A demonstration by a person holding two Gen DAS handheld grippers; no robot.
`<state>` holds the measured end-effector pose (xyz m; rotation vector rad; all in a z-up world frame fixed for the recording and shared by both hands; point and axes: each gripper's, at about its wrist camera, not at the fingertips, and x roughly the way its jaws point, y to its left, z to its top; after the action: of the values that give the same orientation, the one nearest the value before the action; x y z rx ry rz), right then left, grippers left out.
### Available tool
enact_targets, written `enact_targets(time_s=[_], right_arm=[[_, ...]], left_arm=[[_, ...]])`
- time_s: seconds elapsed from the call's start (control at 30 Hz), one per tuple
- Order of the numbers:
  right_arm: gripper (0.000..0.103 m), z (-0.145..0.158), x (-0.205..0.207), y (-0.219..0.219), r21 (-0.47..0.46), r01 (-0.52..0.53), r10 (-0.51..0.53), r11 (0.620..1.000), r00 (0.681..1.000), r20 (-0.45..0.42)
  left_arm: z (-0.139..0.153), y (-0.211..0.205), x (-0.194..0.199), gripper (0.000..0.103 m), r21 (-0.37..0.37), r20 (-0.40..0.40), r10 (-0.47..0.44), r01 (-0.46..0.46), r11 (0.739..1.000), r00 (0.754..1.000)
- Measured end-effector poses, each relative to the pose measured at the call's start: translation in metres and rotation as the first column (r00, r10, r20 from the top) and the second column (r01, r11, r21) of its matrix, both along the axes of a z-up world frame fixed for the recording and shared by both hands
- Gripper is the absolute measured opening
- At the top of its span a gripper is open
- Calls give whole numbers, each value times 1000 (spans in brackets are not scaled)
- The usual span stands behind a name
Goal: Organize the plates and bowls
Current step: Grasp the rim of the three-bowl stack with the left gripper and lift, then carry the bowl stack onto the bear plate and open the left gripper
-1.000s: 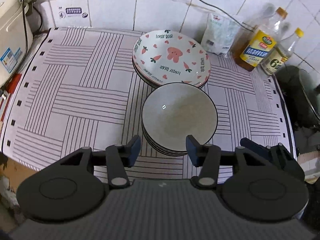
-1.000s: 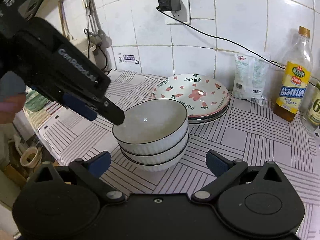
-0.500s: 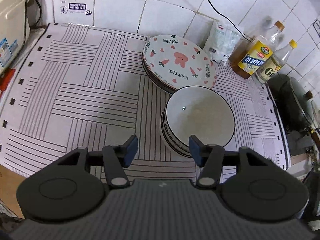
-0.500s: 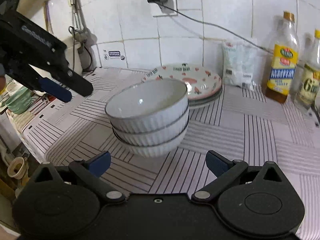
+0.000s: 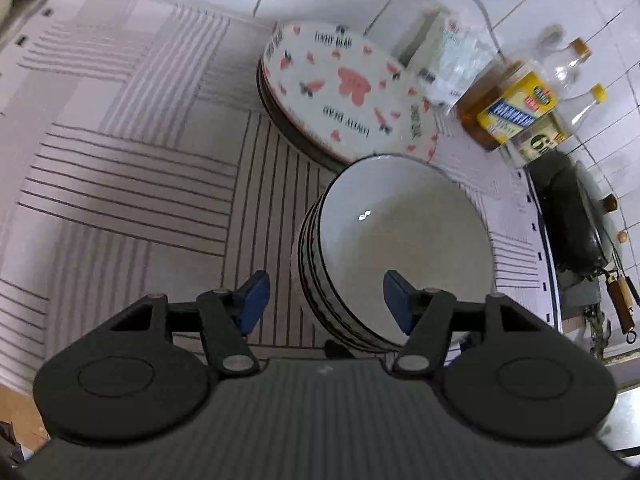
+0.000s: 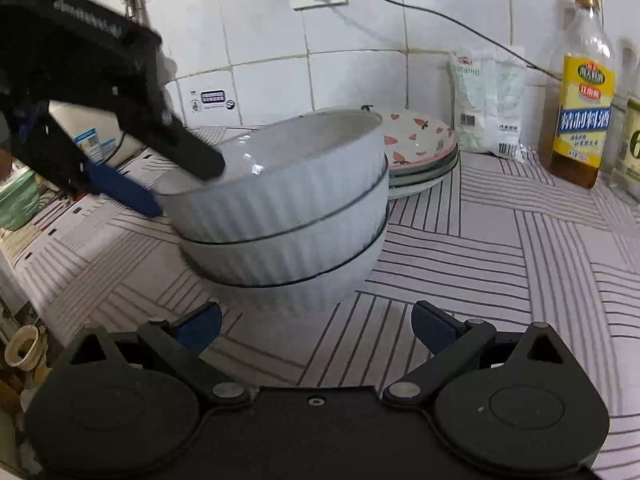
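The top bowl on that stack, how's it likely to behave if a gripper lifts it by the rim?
The top bowl looks glazed and hard, so probably stiff, breakable and slick under the pads. It nests in the stack, so it should lift free, though a one-sided rim grip may tilt it.

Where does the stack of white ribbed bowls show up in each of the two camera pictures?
Left wrist view: stack of white ribbed bowls sits lower right of centre, seen from above, its near rim between the left gripper's open fingers.
Right wrist view: the stack fills the centre, seen side-on.
Shared landmark: the heart-patterned plates right behind it.
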<state>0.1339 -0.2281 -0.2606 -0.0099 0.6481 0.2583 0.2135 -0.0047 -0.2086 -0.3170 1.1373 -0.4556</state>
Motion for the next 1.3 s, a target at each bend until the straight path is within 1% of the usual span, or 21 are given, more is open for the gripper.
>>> enact_targets(time_s=[0.07, 0.13, 0.17, 0.23, 0.33, 0.47, 0.73, 0.9, 1.03, 1.13, 1.3], right_arm=[[101, -2, 3, 3, -2, -13, 13, 1000, 1000, 9], [101, -3, 5, 7, -2, -29, 30, 1000, 999, 31], [101, -3, 6, 9, -2, -40, 40, 999, 998, 39], [101, -2, 10, 13, -11, -55, 56, 998, 997, 52], [101, -1, 14, 20, -31, -71, 73, 997, 995, 71], [103, -5, 19, 19, -3, -66, 66, 998, 995, 76], [102, -3, 15, 22, 13, -36, 35, 999, 998, 60], [101, 6, 8, 18, 17, -27, 26, 999, 997, 77], [101, 21, 7, 15, 12, -32, 31, 999, 994, 109], [101, 35, 16, 12, -1, -52, 52, 999, 991, 121], [101, 54, 35, 9, -29, -82, 86, 996, 983, 163]], left_arm=[[-7, -5, 4, 60, 2, -14, -17, 17, 1000, 1000], [-12, -10, 8, 56, 3, -24, -36, 36, 999, 999], [-14, -12, 9, 51, 2, -24, -44, 44, 999, 999], [-14, -15, 12, 50, 11, -22, -48, 49, 999, 999], [-16, -12, 15, 49, -7, -30, -40, 40, 999, 999], [-19, -7, 19, 46, -36, -45, -27, 25, 999, 999], [-12, -12, 13, 45, 2, -25, -76, 76, 997, 997], [1, -12, 7, 45, -6, -8, -80, 80, 997, 997], [19, -13, 5, 45, -11, 35, -84, 85, 996, 996], [35, -15, 6, 45, 4, 89, -90, 90, 996, 992], [59, -22, 23, 45, 16, 137, -88, 87, 996, 987]])
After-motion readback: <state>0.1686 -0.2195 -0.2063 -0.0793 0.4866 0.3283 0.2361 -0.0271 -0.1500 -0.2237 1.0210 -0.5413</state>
